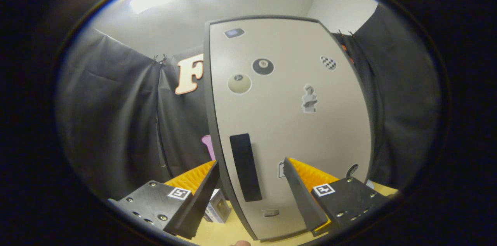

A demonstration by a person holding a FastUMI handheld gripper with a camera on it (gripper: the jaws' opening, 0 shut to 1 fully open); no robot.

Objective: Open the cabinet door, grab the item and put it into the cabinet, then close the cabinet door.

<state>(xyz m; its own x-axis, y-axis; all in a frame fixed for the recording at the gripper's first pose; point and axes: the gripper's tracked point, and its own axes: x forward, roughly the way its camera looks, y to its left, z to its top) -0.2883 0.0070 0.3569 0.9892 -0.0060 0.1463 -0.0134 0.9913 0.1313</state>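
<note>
The cabinet door stands just ahead of the gripper, pale with stickers and a dark upright handle that sits between the spread fingers, which grasp nothing. A small box, perhaps the item, rests on the wooden table beside the door's edge, behind one finger.

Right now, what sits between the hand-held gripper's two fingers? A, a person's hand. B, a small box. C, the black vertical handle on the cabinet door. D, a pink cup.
C: the black handle on the cabinet door stands in the gap of the open hand-held gripper, untouched by either finger.
</note>
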